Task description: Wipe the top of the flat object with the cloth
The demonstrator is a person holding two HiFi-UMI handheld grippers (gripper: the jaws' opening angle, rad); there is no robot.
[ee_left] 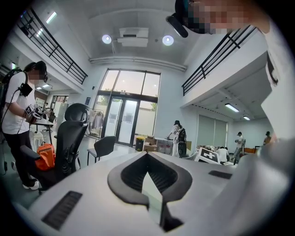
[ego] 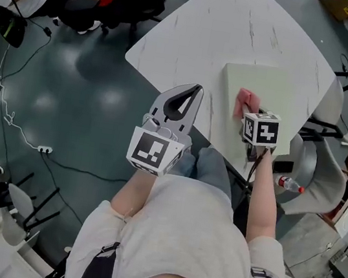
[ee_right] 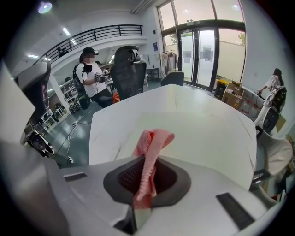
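Pale marbled bench [ego: 197, 34] stands on a dark green floor [ego: 84, 88] and carries a flat cream board [ego: 280, 86]. The pink, waffle-textured cloth [ego: 245, 102] sits crumpled toward 8 o'clock from the board's middle. The right gripper [ego: 252, 115] has its fingers clamped on the cloth's near end, and the rest loops out at 12 o'clock over the board. The left gripper [ego: 194, 96], at 9 o'clock from the right one, has its fingers together and holds nothing.

Head view looks steeply down at the table [ego: 197, 34]; right gripper view shares it from low.
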